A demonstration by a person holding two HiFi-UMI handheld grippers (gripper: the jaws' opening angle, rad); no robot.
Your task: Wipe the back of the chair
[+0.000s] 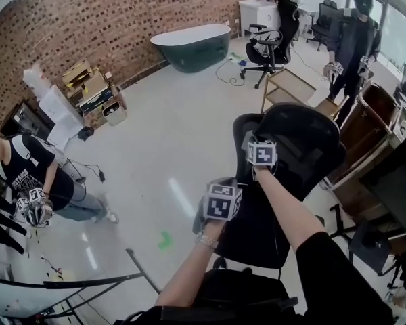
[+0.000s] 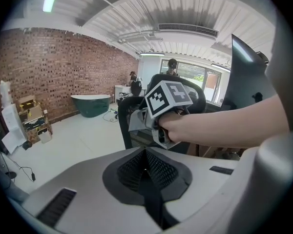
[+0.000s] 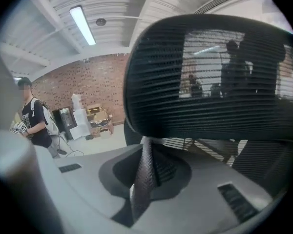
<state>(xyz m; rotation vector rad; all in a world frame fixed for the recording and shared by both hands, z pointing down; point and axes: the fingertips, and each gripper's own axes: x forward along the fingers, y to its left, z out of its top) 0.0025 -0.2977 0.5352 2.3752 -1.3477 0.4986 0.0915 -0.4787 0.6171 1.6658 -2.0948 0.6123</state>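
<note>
A black mesh office chair (image 1: 294, 154) stands just in front of me, seen from behind and above. My right gripper (image 1: 260, 152) is up against the top of the chair back, under the headrest (image 3: 210, 72). It is shut on a dark grey cloth (image 3: 144, 179), a strip of which runs up between the jaws to the headrest's lower edge. My left gripper (image 1: 222, 200) hangs lower and to the left, off the chair, shut with nothing between its jaws (image 2: 146, 155). The left gripper view shows the right gripper (image 2: 158, 116) and the hand holding it in front of the chair back (image 2: 136, 106).
A person with grippers (image 1: 27, 178) stands at the left, another person (image 1: 352, 46) at the back right. A second office chair (image 1: 267, 46) and a green bathtub (image 1: 191, 46) stand by the brick wall. Wooden furniture (image 1: 365, 127) crowds the right side; cardboard boxes (image 1: 88, 87) lie far left.
</note>
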